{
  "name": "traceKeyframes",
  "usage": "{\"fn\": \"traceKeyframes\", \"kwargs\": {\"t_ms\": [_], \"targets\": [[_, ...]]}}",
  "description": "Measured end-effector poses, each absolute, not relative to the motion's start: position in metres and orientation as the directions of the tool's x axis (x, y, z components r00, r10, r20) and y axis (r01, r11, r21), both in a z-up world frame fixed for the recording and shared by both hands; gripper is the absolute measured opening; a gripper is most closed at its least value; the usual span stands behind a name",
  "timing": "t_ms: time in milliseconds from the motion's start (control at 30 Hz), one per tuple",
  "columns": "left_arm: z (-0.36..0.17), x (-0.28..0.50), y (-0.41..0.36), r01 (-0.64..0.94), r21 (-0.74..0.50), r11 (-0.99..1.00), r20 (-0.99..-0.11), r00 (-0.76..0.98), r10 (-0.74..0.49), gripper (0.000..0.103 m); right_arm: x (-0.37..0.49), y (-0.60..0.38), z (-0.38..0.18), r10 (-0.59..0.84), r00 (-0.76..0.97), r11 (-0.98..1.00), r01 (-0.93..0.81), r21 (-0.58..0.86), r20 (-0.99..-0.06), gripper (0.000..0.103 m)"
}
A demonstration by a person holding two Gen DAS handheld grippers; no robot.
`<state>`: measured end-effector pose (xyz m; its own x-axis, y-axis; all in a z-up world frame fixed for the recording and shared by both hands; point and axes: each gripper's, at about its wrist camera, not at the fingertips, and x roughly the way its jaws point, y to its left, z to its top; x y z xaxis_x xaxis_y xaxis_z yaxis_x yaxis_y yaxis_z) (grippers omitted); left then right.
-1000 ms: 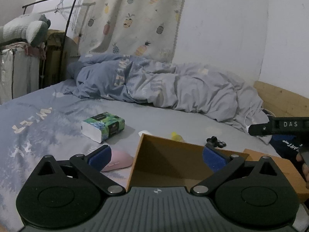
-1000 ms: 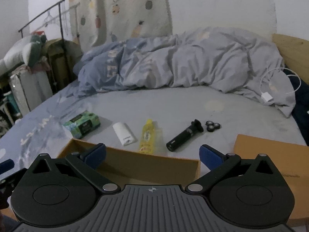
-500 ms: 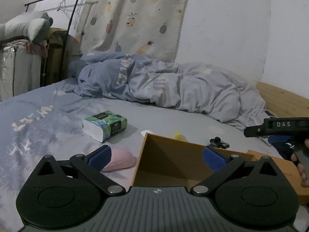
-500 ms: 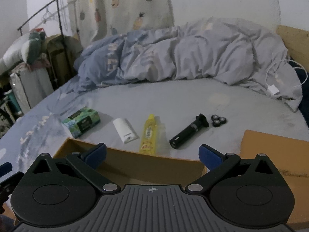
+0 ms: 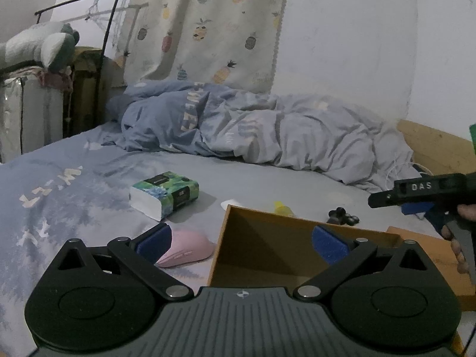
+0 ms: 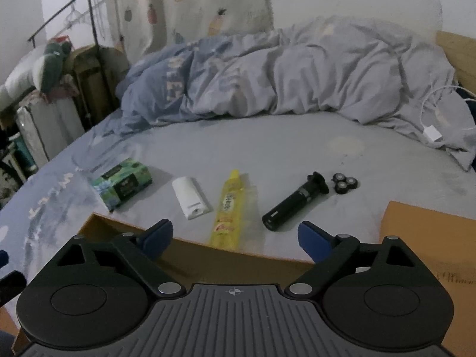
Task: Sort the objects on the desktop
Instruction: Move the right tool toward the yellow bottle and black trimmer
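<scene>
Grey-blue bed point(image 6: 267, 148) bearing pale, unreadable lettering carries all. An open cardboard box point(image 6: 238, 255) sits at its near edge. Beyond lie a green tissue pack point(image 6: 123, 186), a yellow tube point(image 6: 227, 208) and a black shaver point(image 6: 294, 202), long axes pointing away. Right gripper point(image 6: 235, 235), marked "DAS", has just been closing, nothing between; left gripper point(image 5: 241, 241) gapes empty

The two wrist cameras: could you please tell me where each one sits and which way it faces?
Left wrist: on the left gripper, facing across the bed over the open cardboard box; open jaws show, plus the right gripper and the person's fingers.
Right wrist: on the right gripper, angled down at the yellow tube; jaws apart, nothing between, just been closing.
Shared: the box, tissue pack, tube, shaver head.
</scene>
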<state>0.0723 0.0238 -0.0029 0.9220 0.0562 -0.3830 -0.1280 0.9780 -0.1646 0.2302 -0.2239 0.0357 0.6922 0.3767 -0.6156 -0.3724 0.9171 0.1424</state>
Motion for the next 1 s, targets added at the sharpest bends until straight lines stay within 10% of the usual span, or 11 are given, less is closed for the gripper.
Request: {"fn": "traceKeyframes", "kwargs": {"t_ms": [1000], "targets": [[0.015,0.131,0.025,-0.169,-0.079,0.982,-0.396,0.910,0.125,0.103,0.385,-0.163,0.002,0.382,0.451,0.858,-0.498,0.128,-0.806,0.085]]}}
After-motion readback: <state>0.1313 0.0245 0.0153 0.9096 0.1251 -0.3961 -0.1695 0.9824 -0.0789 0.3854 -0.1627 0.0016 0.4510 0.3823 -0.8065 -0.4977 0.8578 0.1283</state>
